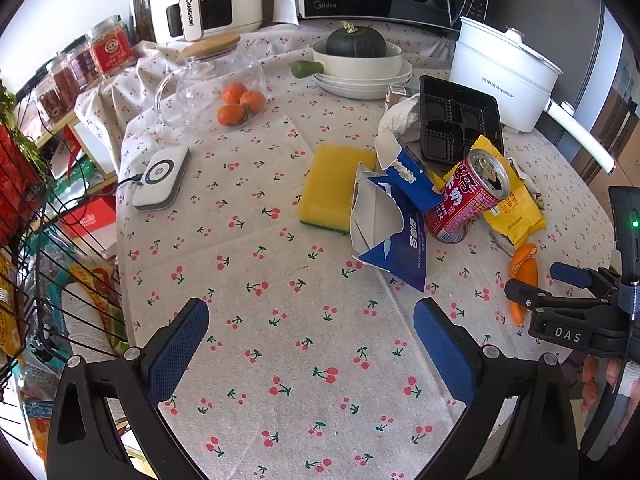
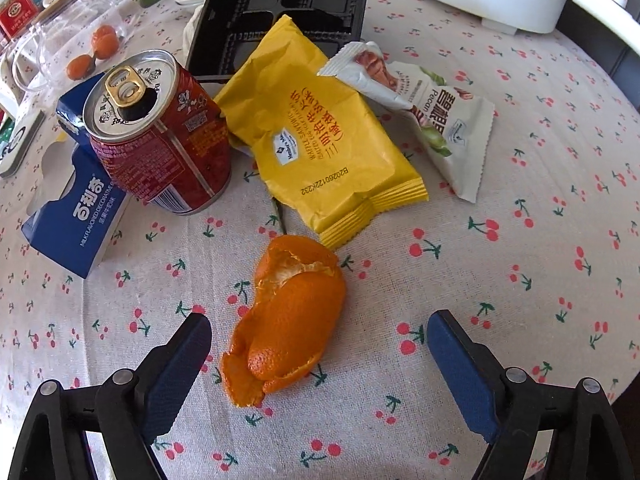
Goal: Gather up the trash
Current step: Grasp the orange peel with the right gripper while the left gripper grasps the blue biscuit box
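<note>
**Right claw lines up on an orange peel**

Here, in the right wrist view, an orange peel [image 2: 286, 320] lies on the cherry-print tablecloth [image 2: 520, 280] at lower centre of the frame. The right gripper [image 2: 320, 344] points down over it with its jaws wide; the peel's near end sits between the two blue pads, touching neither. Nothing is held.

Above the peel, toward upper centre, lies a yellow snack wrapper [image 2: 332, 140]. A white nut packet [image 2: 440, 116] is at its right, and an opened red can [image 2: 160, 132] at upper left leans on a torn blue carton [image 2: 80, 216]. A black plastic tray [image 2: 280, 8] sits at the top.

In the left wrist view, the left gripper [image 1: 312, 328] hangs wide and empty over bare cloth at lower centre.

The step in hand looks like the reach for the first piece of trash. Next, the right claw probably needs to sink to the cloth and close gently, since the peel is thin and curled.
</note>
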{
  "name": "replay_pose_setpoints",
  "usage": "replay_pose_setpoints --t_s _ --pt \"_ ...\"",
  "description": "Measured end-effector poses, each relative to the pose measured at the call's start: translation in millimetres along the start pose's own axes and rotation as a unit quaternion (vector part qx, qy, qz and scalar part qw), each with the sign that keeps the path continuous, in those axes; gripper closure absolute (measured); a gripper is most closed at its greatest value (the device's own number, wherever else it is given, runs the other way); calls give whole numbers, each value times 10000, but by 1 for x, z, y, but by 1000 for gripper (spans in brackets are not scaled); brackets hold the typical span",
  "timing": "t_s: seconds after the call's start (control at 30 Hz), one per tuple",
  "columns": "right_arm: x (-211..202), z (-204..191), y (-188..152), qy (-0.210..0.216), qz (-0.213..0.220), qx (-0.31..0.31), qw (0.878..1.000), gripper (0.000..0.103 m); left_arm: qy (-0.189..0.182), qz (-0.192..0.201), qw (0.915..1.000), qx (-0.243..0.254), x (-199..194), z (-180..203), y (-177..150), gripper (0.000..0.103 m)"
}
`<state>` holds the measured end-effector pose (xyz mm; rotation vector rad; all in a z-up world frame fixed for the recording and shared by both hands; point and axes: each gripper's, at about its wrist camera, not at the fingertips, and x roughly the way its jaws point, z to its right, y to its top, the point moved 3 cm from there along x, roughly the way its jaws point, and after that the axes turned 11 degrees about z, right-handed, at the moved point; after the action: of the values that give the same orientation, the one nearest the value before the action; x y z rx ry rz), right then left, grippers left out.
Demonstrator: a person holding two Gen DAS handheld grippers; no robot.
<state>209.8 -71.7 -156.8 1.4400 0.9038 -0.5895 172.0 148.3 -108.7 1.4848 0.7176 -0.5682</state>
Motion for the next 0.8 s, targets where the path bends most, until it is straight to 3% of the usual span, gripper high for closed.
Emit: replay_pose_setpoints --t_s 0.1,0.2,0.23,0.27,0.37,0.53,0.7,0.8 --pt "2 -5 1 -162 95 -189 9996 20 29 5 10000 91 2 3 0 0" --pt "1 -9 2 -282 167 -385 9987 37 53 24 9998 173 6 8 0 0" --pt "2 -10 1 -213 116 -414 9988 56 52 32 9998 184 7 9 0 0" --pt "3 -10 -1 -182 56 -436 9989 65 48 33 9998 200 8 12 1 0" --pt "-1 -8 -2 -127 27 -523 9985 71 36 101 9993 363 12 24 5 0" --pt "-13 10 -1 -52 3 -407 9992 72 -74 73 9972 735 20 55 10 0" --pt "-26 35 0 -62 7 -222 9997 72 128 32 9934 1141 36 79 11 0" --pt "-32 48 -1 -83 13 -128 9999 72 198 -46 9935 1123 48 80 11 0"
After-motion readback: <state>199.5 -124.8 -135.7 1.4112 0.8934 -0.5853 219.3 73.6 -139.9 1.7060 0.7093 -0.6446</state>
